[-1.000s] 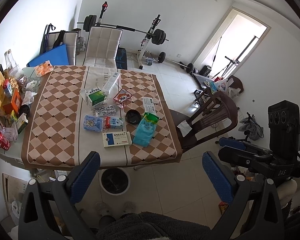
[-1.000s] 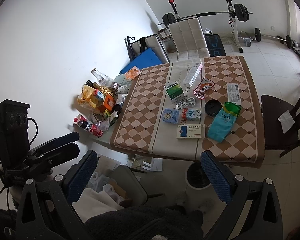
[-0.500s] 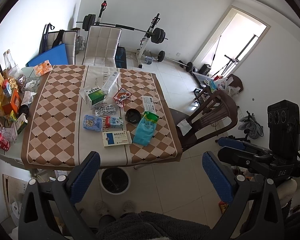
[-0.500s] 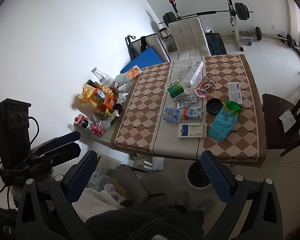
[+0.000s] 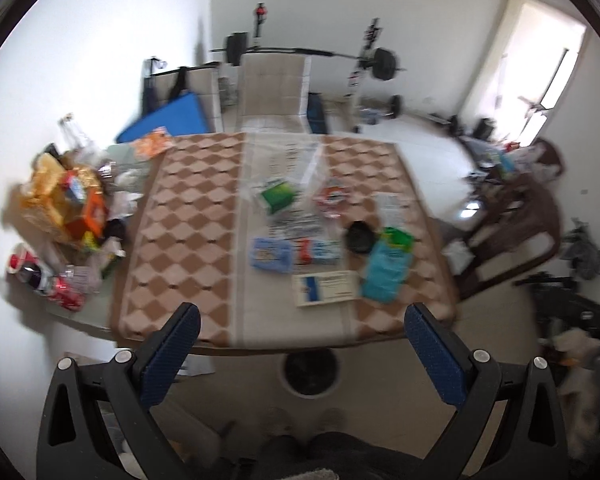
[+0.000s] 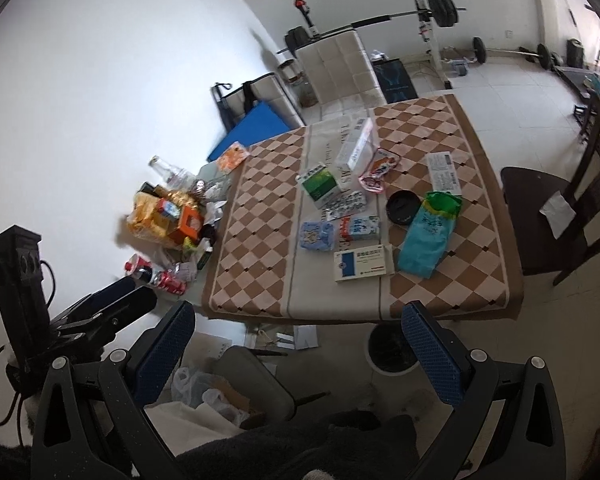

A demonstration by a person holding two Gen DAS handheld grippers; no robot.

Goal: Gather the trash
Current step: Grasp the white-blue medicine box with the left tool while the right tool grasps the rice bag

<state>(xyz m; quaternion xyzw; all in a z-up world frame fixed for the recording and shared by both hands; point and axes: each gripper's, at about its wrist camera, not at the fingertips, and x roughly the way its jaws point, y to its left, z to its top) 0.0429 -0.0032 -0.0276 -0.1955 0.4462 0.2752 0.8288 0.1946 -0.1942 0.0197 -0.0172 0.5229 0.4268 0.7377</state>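
Packets (image 6: pixel 358 265) on table (image 6: pixel 260 248), bin (image 6: pixel 392 350) beneath.

the whole left wrist view is smeared, so the print on the white and blue box (image 5: pixel 326 288) and the blister strips (image 5: pixel 296 224) can't be read there. the bin (image 6: pixel 392 350) under the table (image 6: pixel 256 216) is half hidden by the cloth's edge, its contents too dark to tell. the heap of packets (image 6: pixel 168 216) by the wall is too jumbled to sort out. the dark wooden chair (image 6: pixel 556 216) runs off the right wrist view's edge.
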